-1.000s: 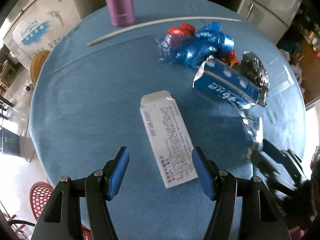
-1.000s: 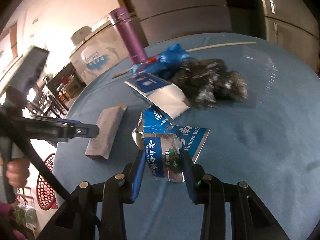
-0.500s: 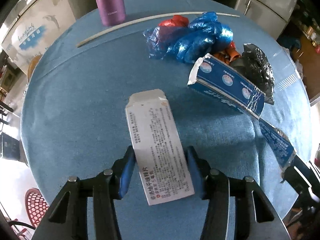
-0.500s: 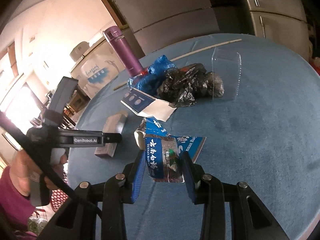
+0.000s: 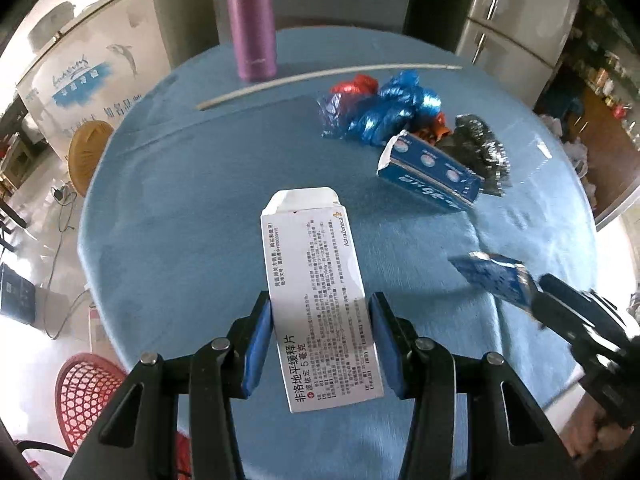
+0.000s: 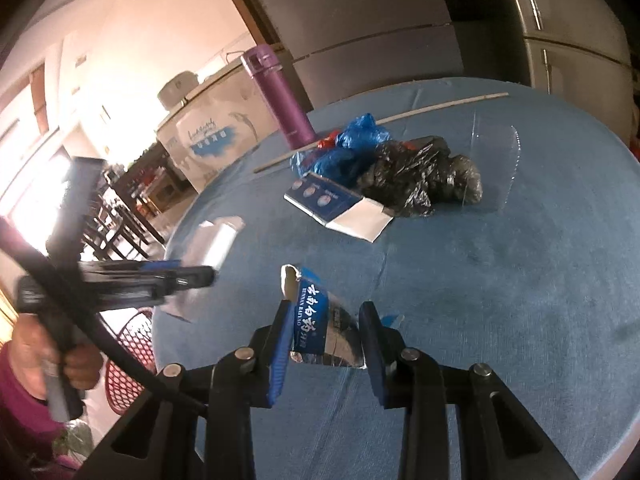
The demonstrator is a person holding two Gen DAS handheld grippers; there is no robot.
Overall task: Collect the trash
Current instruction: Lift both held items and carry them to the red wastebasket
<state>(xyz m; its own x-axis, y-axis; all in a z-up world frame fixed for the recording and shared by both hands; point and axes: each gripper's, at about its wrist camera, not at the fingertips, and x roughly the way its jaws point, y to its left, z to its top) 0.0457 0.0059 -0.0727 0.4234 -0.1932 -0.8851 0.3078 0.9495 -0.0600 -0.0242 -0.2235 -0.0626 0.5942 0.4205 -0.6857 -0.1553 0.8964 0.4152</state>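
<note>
Both hands have just picked up a piece of trash, so the picking-up step looks done and the carrying step comes next, I think. The left tongs (image 5: 318, 342) have just been closing, and their blue pads now squeeze a white medicine box (image 5: 316, 300) from both sides. The box is long and flat, covered in tiny print, and its far flap is open. It pokes out past the tongs over the blue worktop (image 5: 180, 200), and I cannot tell if its far end touches the cloth. The right tongs (image 6: 326, 340) have just been closing too, and they pinch a torn blue box (image 6: 314, 320) with white letters and a ripped, shiny top edge. It looks crumpled and thin, so it could slip if the hold is loose. No bin shows on the worktop; the next move calls for finding a place for both pieces and keeping the tongs tight on the way. More trash waits beside the purple bottle (image 5: 252, 20): a blue bag (image 5: 388, 108) bunched up near it, a black bag (image 6: 424, 178) just past that, and another blue carton (image 5: 430, 174) lying on the near side of the bags. A long white stick (image 5: 320, 76) lies right in front of the bottle.
</note>
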